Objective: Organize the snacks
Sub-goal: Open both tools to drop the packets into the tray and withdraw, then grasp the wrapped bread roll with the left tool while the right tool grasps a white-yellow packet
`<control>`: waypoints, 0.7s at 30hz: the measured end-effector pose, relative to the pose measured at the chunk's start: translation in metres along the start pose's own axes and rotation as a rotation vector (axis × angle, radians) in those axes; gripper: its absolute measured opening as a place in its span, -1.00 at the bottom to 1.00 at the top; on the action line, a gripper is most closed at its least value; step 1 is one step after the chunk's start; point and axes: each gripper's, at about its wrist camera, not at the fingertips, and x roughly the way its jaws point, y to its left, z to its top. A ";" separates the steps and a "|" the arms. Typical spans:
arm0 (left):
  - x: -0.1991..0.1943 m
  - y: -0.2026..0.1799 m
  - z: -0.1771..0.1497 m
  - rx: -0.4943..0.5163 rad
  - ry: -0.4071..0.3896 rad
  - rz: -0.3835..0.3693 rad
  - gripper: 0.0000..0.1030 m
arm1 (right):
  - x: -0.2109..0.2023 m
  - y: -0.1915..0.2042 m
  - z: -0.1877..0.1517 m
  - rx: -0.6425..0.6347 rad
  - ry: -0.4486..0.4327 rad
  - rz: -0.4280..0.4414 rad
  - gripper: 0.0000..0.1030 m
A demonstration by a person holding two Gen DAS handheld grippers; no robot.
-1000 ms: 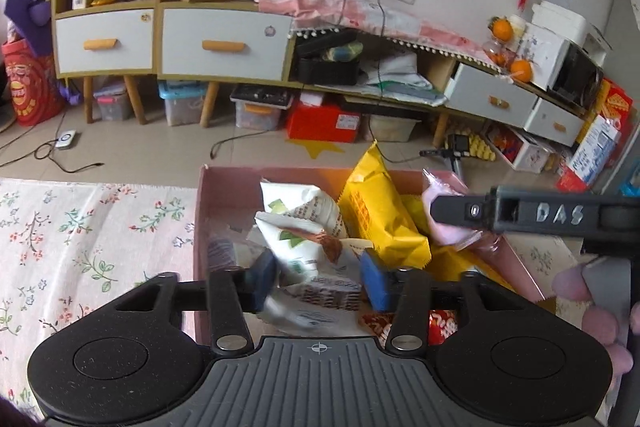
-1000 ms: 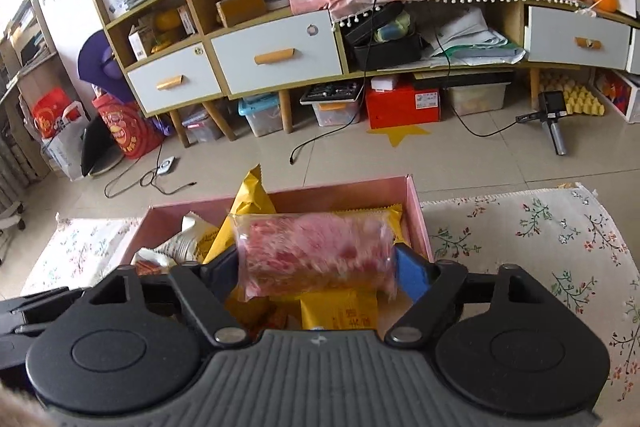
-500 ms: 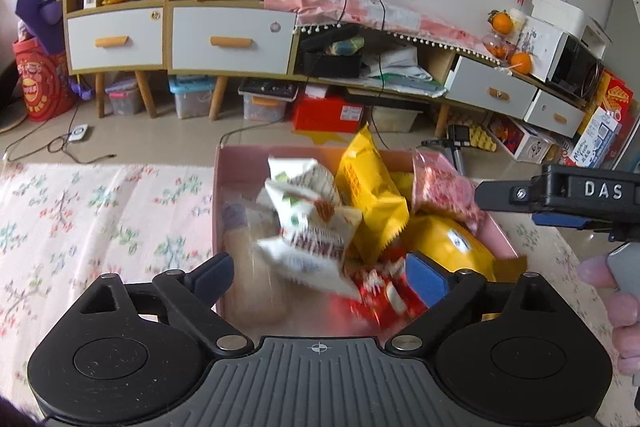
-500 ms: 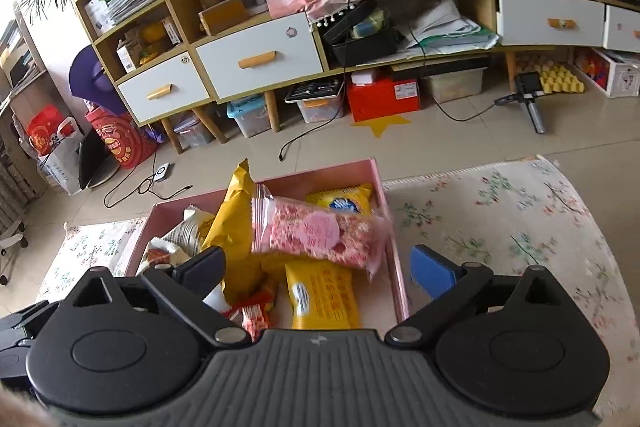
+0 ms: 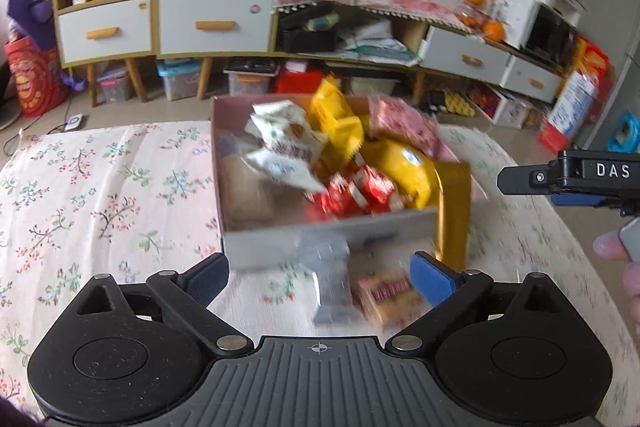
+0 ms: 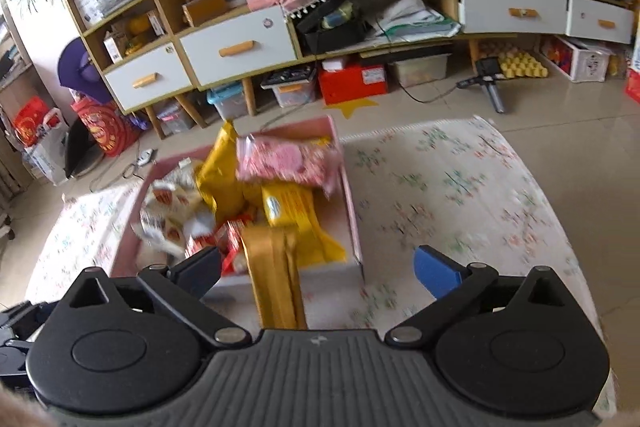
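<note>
A pink box [image 5: 256,247] on the floral tablecloth holds several snack bags: a white bag [image 5: 288,143], a tall yellow bag [image 5: 336,123], a pink bag [image 5: 400,123] and red packets [image 5: 352,191]. The box [image 6: 354,211] and the pink bag [image 6: 288,163] also show in the right wrist view. My left gripper [image 5: 318,277] is open and empty, pulled back in front of the box. My right gripper [image 6: 316,267] is open and empty, just before the box. A clear packet [image 5: 332,279] and a small red-brown snack [image 5: 388,295] lie between my left fingers.
A gold ribbon [image 6: 276,279] hangs over the box's near wall. The floral cloth [image 6: 460,195] stretches right of the box and left of it [image 5: 100,195]. Shelves and drawers [image 5: 212,23] stand across the floor behind.
Both grippers opened and drew back from the box. The left let go of the white bag and the right let go of the pink bag; both bags now lie in the box.
</note>
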 end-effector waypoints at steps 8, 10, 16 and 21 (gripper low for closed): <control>-0.001 -0.023 -0.037 0.209 0.017 -0.088 0.92 | -0.002 -0.009 -0.036 -0.058 0.043 -0.079 0.99; -0.002 -0.030 -0.042 0.282 0.006 -0.115 0.92 | -0.001 -0.009 -0.043 -0.117 0.044 -0.080 0.99; 0.002 -0.039 -0.045 0.326 -0.005 -0.187 0.92 | -0.004 -0.018 -0.060 -0.177 0.042 -0.047 0.99; 0.012 -0.047 -0.038 0.368 -0.011 -0.213 0.88 | -0.005 -0.020 -0.074 -0.269 0.025 -0.046 0.99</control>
